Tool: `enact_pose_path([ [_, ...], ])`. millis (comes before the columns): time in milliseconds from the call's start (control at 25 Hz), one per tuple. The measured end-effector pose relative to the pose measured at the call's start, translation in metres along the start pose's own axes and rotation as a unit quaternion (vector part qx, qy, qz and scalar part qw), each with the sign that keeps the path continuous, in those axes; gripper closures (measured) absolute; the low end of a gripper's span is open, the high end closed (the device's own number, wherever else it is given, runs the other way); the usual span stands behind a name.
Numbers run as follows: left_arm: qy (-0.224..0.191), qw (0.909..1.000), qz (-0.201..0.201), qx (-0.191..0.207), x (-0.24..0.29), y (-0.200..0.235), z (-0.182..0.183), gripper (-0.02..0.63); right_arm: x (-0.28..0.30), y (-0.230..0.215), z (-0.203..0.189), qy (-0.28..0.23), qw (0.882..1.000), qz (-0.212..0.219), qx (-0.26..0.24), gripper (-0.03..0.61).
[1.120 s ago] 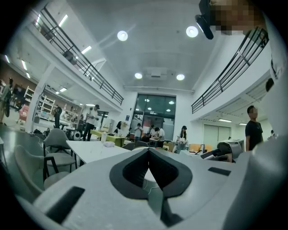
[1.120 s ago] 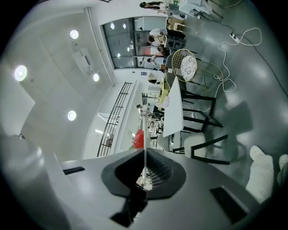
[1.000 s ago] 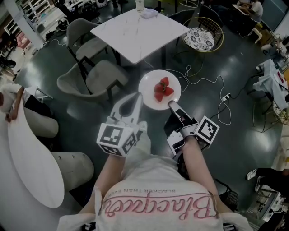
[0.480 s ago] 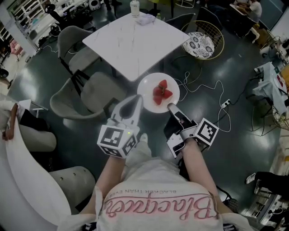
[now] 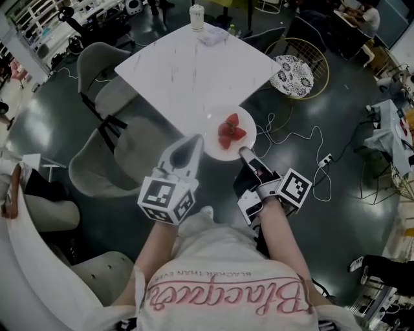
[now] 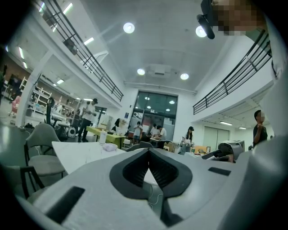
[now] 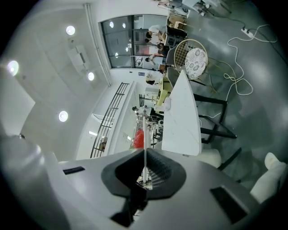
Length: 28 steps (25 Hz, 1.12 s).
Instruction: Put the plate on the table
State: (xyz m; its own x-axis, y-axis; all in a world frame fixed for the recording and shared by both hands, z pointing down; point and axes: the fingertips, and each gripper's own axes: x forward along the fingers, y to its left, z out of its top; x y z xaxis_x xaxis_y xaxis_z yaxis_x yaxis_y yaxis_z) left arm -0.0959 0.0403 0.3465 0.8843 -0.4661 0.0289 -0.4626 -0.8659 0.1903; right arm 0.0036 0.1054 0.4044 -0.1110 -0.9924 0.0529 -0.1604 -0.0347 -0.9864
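A white plate carrying red strawberries hangs in the air just at the near corner of the white marble table. My right gripper is shut on the plate's near rim. In the right gripper view the plate shows edge-on as a thin white line between the jaws, with the strawberries beside it and the table beyond. My left gripper is shut beside the plate's left rim, with nothing seen between its jaws. From the left gripper, the table lies ahead to the left.
A cup and a crumpled cloth sit at the table's far edge. Grey chairs stand to its left, a wire chair with a patterned cushion to its right. Cables and a power strip lie on the dark floor.
The person has stepped toward the table: it has come nearer in the head view, and the plate held in the right gripper now reaches its near corner.
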Motion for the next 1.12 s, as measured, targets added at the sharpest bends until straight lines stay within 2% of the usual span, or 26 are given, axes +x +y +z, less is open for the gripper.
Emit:
enact_pose_path([
  [280,0.008,0.9999,-0.006,-0.012,0.048,0.054,0.01,0.611,0.069,-0.003,0.026,-0.003,1.0,-0.019,0.004,0.566],
  [560,0.013,0.9998,0.003,-0.015,0.089,0.084,0.009,0.611,0.113,-0.014,0.056,0.002,1.0,-0.028,0.008,0.566],
  [800,0.015,0.9995,0.022,-0.015,0.138,0.106,0.01,0.611,0.157,-0.024,0.094,0.022,0.999,-0.028,0.013,0.566],
  [1120,0.013,0.9978,0.064,-0.013,0.221,0.135,0.018,0.611,0.223,-0.038,0.165,0.069,0.997,-0.033,0.01,0.566],
])
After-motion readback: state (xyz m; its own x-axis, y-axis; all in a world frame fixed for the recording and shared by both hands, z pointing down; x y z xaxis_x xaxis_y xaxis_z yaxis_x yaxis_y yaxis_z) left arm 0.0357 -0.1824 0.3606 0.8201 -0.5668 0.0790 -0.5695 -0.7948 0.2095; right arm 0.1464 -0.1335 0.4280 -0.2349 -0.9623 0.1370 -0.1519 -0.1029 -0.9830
